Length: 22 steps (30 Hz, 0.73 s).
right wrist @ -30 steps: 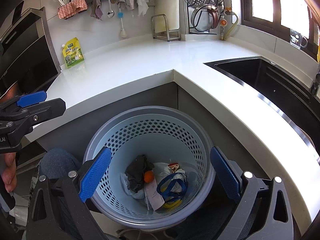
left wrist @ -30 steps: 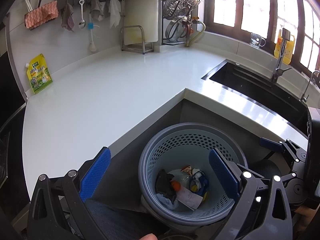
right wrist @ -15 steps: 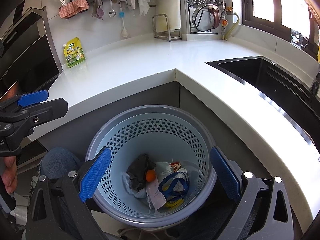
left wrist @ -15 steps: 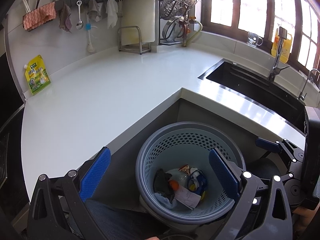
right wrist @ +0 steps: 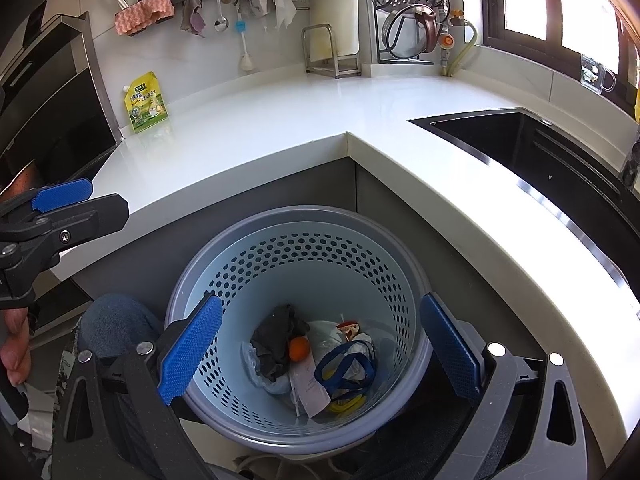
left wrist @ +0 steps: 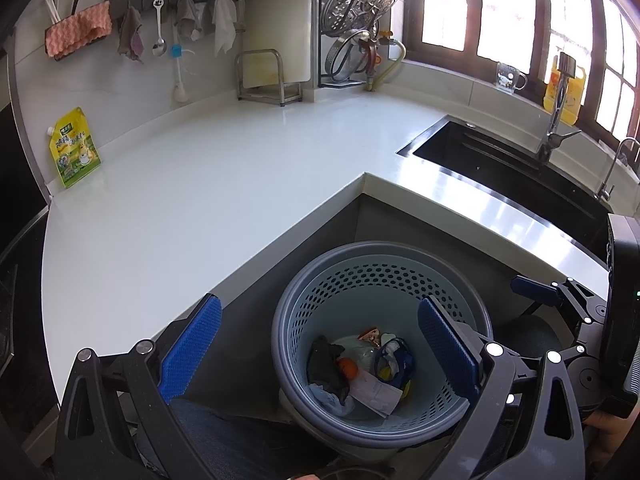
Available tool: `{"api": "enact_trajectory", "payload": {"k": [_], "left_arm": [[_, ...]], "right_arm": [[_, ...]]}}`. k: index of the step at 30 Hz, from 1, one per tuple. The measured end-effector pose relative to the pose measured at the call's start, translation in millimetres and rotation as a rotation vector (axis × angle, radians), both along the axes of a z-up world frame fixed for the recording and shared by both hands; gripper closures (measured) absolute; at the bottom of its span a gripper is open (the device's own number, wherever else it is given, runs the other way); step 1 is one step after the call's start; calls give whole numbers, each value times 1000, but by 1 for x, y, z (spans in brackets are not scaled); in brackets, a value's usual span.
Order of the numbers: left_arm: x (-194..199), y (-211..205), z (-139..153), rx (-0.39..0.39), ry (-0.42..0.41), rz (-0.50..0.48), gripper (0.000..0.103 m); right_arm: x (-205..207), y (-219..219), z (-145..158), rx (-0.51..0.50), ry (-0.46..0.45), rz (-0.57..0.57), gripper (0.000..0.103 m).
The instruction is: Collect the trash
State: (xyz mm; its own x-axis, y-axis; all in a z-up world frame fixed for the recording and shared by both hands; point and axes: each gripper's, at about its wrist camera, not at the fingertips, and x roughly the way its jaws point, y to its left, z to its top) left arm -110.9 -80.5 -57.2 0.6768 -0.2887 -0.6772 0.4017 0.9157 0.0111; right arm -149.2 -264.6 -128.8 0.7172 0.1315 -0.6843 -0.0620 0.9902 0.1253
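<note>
A blue perforated waste basket stands on the floor in the inner corner of the white L-shaped counter. It holds trash: a dark rag, an orange ball, a paper slip, a blue and yellow band. My left gripper is open and empty above the basket's left rim. My right gripper is open and empty right over the basket. The left gripper also shows at the left edge of the right wrist view.
A yellow-green pouch leans on the back wall at the left. A dark sink with a tap lies at the right. Hanging utensils, a rack and a steamer sit at the back.
Both grippers have drifted slightly, so the basket sits a little lower and more central in each view. Both stay open and empty.
</note>
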Motion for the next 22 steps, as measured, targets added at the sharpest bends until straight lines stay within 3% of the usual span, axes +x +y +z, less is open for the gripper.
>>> {"api": "enact_trajectory", "payload": {"k": [22], "left_arm": [[-2,-2,3,14,-35,11,7]], "right_arm": [[3,-3,-7,12,11,-2,9]]}}
